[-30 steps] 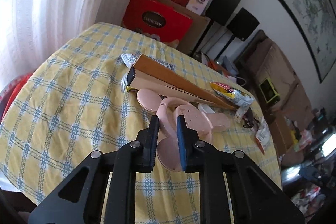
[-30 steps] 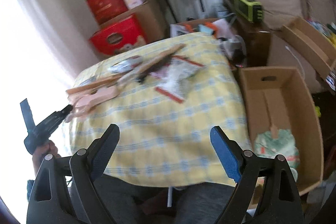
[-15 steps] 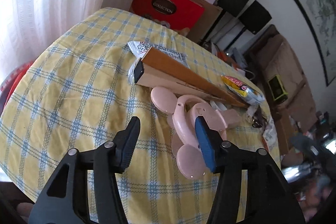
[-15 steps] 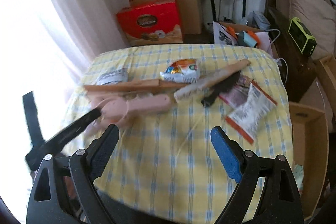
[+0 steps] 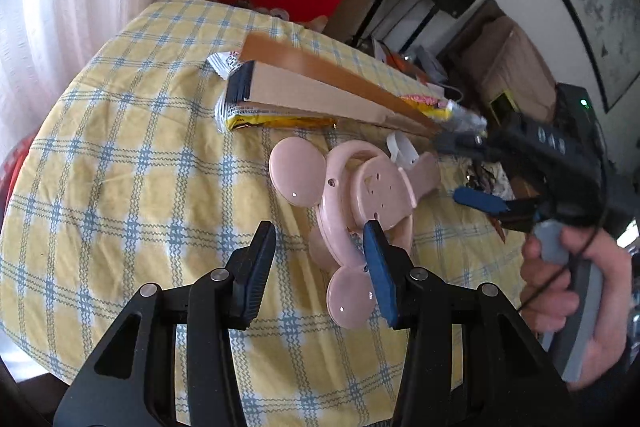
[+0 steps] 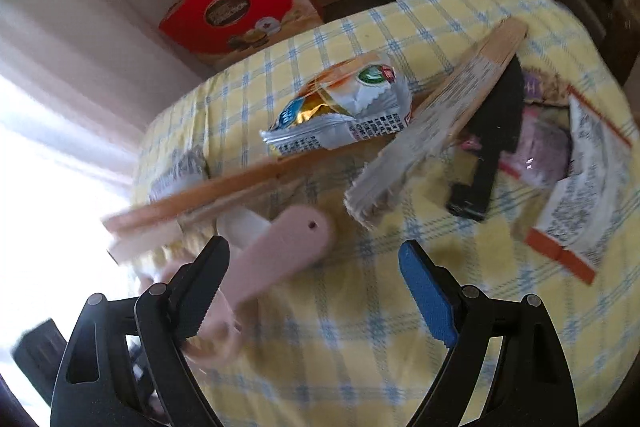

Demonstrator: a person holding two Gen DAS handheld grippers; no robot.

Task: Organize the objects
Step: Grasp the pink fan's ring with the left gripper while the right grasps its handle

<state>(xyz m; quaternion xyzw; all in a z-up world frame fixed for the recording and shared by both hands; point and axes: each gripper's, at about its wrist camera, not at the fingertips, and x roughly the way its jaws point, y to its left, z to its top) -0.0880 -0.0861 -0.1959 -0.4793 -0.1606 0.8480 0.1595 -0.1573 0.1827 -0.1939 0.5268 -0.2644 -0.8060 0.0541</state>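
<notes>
Left wrist view. The left gripper [image 5: 318,269] hovers low over the checked table [image 5: 120,155], jaws at a middling gap and closing a little, after having sprung apart within the last second; a second ago they stood pinched narrow at the near edge of the pink toy [image 5: 352,203]. Now the blue pad overlaps the toy's near rim in the picture, but bare cloth shows between the jaws and nothing is gripped. The toy lies flat near the table's middle, just in front of the long box [image 5: 320,87], which rests on a yellow packet [image 5: 280,121].

The right gripper [image 5: 480,199], absent from this view a second ago, has entered at the right edge, carried by a hand [image 5: 576,291], and points toward the toy's far end.

Right wrist view. The right gripper [image 6: 320,287] has swung from the table's edge to a spot low over the clutter, jaws wide and empty. The toy's handle [image 6: 280,247] lies just ahead of the black finger. Beyond it are a snack bag [image 6: 344,107], a fan [image 6: 432,123] and a red-edged pouch [image 6: 580,195], all somewhat blurred.

Reading. The toy seems to have been released by the left side, and the right appears to be coming for the handle. The toy is not yet lifted; sorting of the remaining clutter is judged not yet begun.
</notes>
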